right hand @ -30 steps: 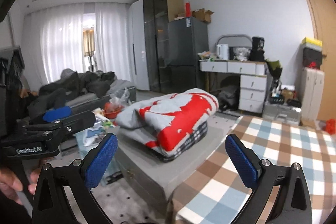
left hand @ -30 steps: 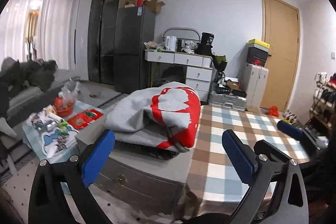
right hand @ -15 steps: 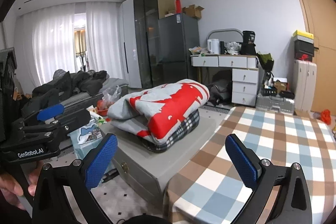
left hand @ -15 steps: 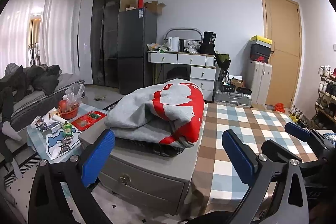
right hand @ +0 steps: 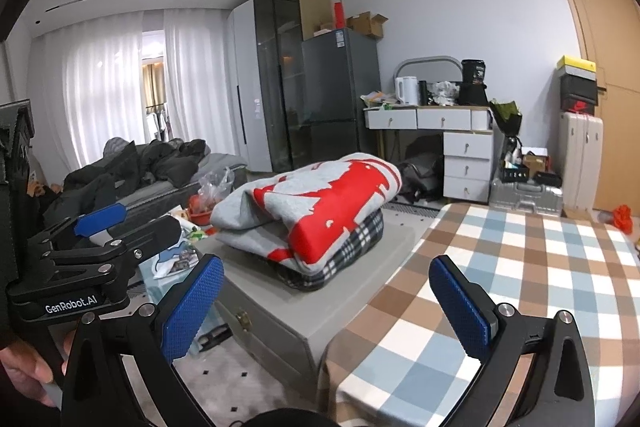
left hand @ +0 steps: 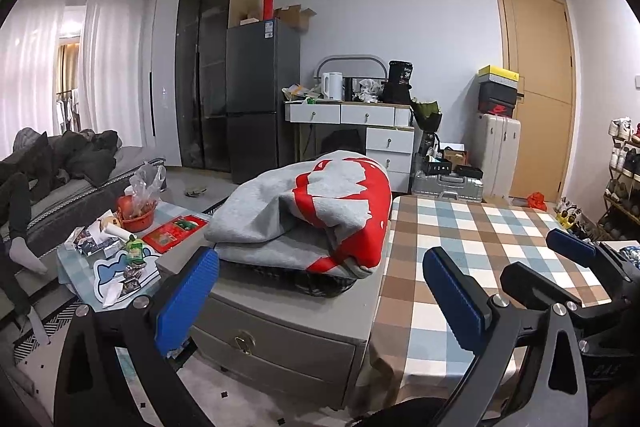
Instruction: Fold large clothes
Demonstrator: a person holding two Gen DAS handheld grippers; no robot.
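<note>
both jaws stand wide apart and hold nothing. i hold the left gripper [left hand: 320, 291] and right gripper [right hand: 326, 301] up in the air, back from the clothes. the grey and red top [right hand: 316, 203] lies folded over on a checked cloth [right hand: 348, 251], on the grey cabinet [left hand: 288, 323]. the checked table [right hand: 520, 267] is bare. i cannot tell if the pile is finished or waiting.

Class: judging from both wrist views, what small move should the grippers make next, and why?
Probably ease the open left gripper and right gripper nearer the grey-and-red garment lying on the plaid garment, without gripping. Both hang clear of it, and the loosely doubled pile could be awaiting folding or already folded and stacked.
</note>
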